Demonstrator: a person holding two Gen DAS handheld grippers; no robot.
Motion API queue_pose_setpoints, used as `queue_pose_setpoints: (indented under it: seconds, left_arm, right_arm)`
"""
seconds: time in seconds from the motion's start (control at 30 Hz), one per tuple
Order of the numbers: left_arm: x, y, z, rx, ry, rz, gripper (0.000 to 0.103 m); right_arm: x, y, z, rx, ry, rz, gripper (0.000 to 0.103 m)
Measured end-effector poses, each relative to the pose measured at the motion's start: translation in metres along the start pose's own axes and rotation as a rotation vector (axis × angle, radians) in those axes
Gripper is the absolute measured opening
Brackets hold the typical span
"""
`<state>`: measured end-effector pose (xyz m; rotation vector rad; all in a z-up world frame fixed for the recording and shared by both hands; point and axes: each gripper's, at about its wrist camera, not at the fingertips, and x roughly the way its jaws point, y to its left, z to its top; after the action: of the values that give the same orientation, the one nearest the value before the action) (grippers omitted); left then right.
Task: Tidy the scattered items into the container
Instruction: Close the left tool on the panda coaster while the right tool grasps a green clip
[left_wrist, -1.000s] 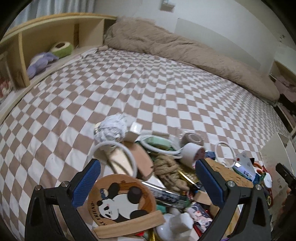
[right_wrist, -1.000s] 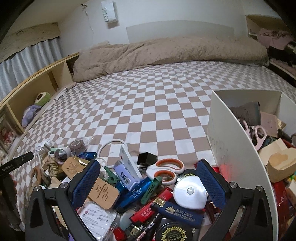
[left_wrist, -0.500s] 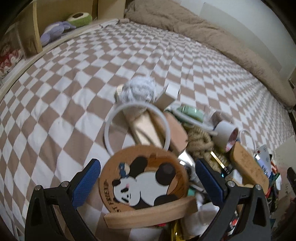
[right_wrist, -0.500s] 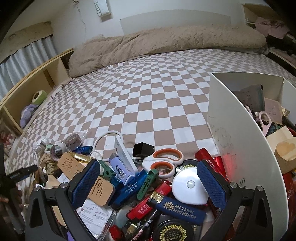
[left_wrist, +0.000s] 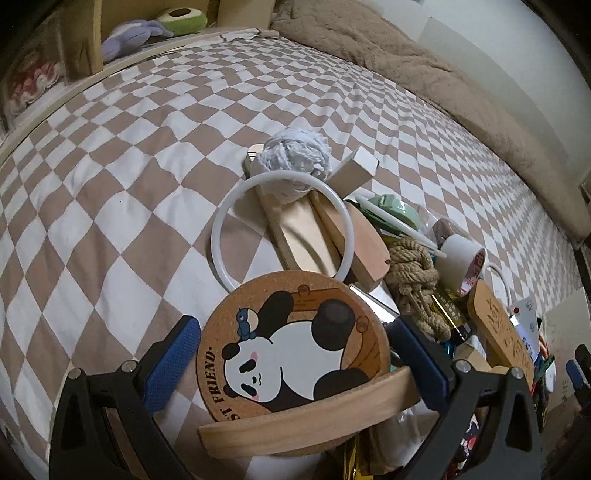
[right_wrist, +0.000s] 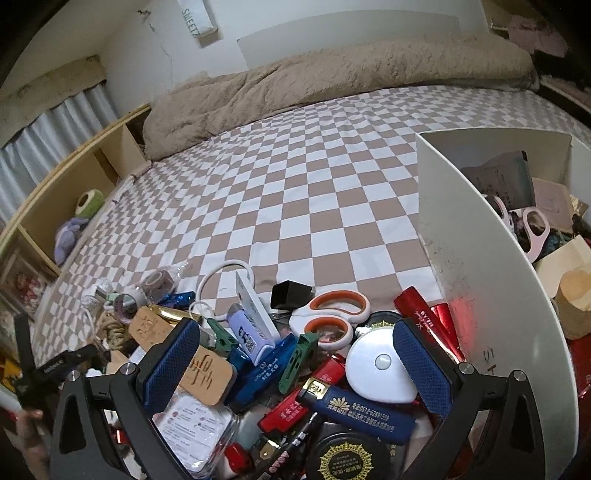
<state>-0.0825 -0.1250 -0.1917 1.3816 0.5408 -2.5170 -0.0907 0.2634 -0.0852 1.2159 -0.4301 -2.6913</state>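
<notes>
Panda coaster (left_wrist: 291, 347) between spread jaws

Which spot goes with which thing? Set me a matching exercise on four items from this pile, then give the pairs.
Things:
1. panda coaster
2. orange-handled scissors
3. pink-handled scissors
4. yarn ball

Places:
A. inside the white container
B. at the far end of the pile, partly on a wooden piece
C. between the open jaws of the left gripper
D. on the bed in the pile, beside a black cube

Pairs: 1-C, 2-D, 3-A, 4-B
</notes>
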Motion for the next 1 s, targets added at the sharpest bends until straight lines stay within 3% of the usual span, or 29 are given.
queue_pose_setpoints:
  seconds: [0.3,0.43,0.57,0.67,0.83,0.9,0.97,1.0]
  left_arm:
    - [0.001,-0.005,0.001,-0.039,-0.004,0.022,0.103]
    - [0.003,-0.003,0.001,-0.020,0.006,-0.010,0.103]
    - [-0.002,0.003,0.001,-0.051,0.009,-0.044,0.101]
    - [-0.003,0.006,0.003,-0.072,0.013,-0.053,0.095]
    - [-0.006,-0.001,0.002,-0.040,-0.002,-0.053,0.095]
    - [-0.007,-0.004,0.002,-0.030,-0.009,-0.059,0.095]
    - [-0.010,-0.007,0.002,-0.018,-0.025,-0.083,0.076]
    - [-0.012,-0.009,0.002,-0.010,-0.032,-0.087,0.075]
  right_arm:
    - [-0.007,-0.009,-0.002,0.040,-0.049,0.060,0.103]
    - [0.003,-0.012,-0.001,0.044,0.013,0.108,0.103]
    - [0.013,-0.015,-0.002,0.083,0.066,0.096,0.103]
    - [0.018,-0.018,-0.003,0.122,0.103,0.108,0.103]
    - [0.014,-0.014,-0.004,0.122,0.097,0.125,0.102]
    - [0.013,-0.008,-0.004,0.095,0.092,0.116,0.088]
    - [0.017,-0.007,-0.004,0.083,0.111,0.121,0.081]
    - [0.021,-0.007,-0.004,0.076,0.125,0.121,0.077]
